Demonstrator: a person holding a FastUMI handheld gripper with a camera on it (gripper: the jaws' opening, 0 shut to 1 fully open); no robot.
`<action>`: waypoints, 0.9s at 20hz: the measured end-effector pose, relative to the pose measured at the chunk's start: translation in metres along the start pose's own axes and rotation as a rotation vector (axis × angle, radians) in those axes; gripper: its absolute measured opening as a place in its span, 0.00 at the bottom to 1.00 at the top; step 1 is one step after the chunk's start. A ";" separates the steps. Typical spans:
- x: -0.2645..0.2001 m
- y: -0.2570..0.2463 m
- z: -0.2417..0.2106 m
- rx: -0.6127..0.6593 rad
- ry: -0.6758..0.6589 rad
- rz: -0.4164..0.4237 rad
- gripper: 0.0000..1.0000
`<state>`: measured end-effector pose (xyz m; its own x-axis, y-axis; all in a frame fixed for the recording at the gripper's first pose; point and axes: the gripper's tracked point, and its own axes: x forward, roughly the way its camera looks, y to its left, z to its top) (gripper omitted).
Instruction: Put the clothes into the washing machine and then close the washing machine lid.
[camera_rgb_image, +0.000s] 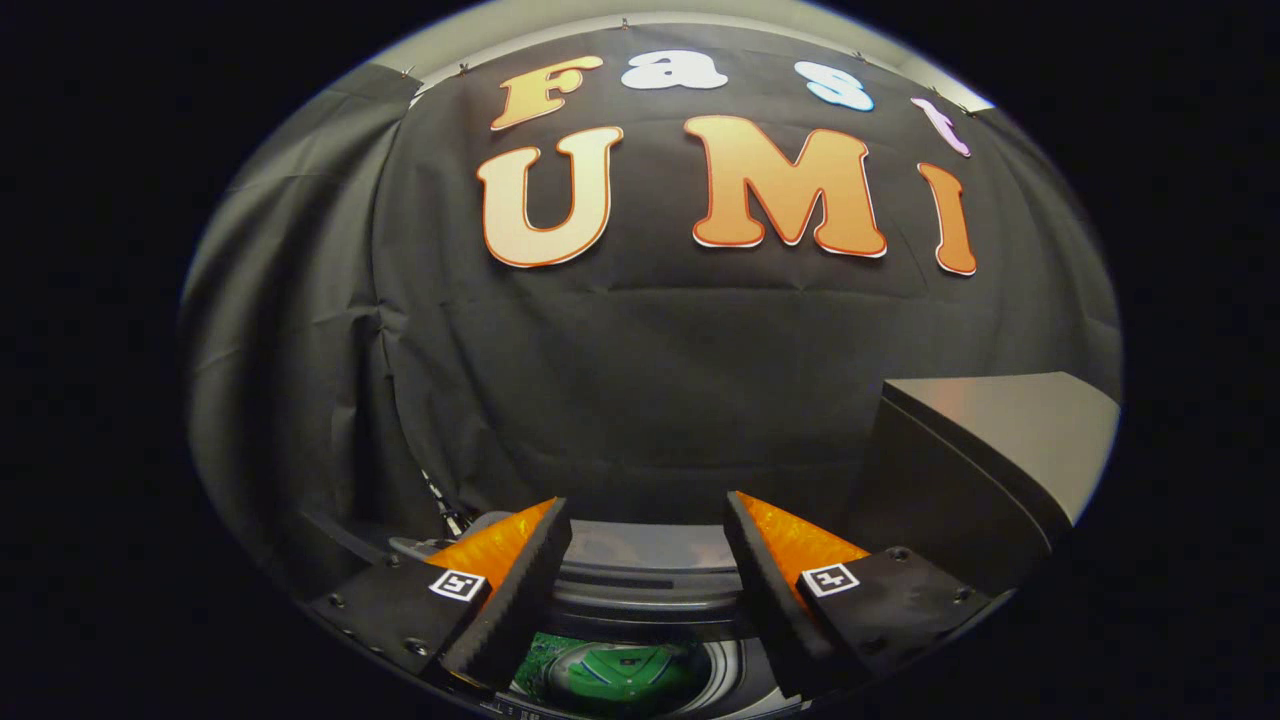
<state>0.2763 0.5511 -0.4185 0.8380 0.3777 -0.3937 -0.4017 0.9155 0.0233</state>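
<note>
My gripper (648, 510) is open, its two fingers spread wide with nothing between them. Below and between the fingers lies the round opening of the washing machine (650, 590), seen from above. A green garment (620, 672) rests inside the drum, low between the fingers. The machine's grey rim curves just beyond the fingertips. To the right of the right finger stands a dark, raised panel with a pale top face (985, 455); it looks like the machine's lid, held up.
The booth's black cloth wall hangs close behind the machine. A thin cable or bracket (445, 505) shows by the left finger near the machine's back corner.
</note>
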 end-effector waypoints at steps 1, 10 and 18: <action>0.001 -0.012 -0.018 -0.037 0.056 -0.040 0.98; -0.019 -0.007 -0.051 0.040 0.152 -0.001 0.99; -0.089 -0.012 0.048 0.016 -0.015 0.018 0.99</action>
<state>0.2240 0.5135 -0.3395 0.8362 0.3959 -0.3795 -0.4108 0.9106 0.0449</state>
